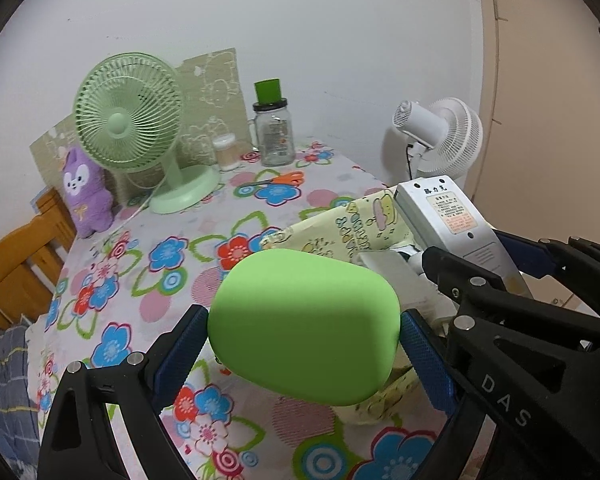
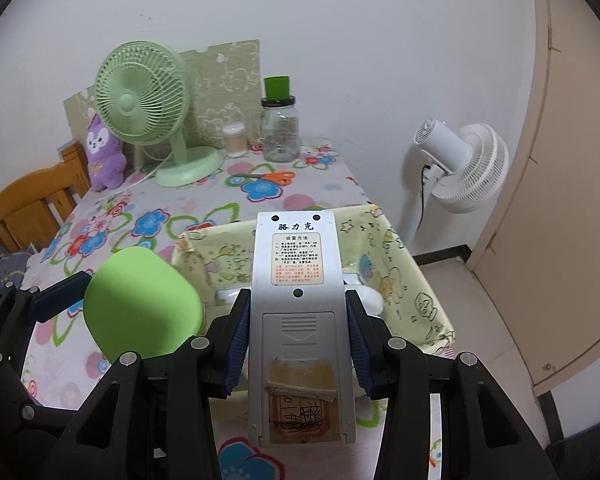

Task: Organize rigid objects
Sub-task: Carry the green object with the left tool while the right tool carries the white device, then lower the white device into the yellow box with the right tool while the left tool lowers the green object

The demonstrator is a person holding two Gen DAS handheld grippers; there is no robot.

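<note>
Floral tablecloth (image 1: 148, 304) beneath: left gripper (image 1: 304, 332) clamps a smooth matte-green rounded case (image 1: 304, 332); right gripper (image 2: 296, 344) clamps a silver remote control (image 2: 296, 280), label-side up, over a yellow fabric basket (image 2: 416, 280).

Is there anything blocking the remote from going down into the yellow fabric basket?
Nothing visible blocks it. The remote, held in the right tongs, hangs over the open basket; only small white items lie inside.

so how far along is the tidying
Done: white items already lie in the yellow fabric basket. In hand: left gripper holds the green case, right gripper the remote control, both by the basket. Left: orange scissors on the table.
</note>
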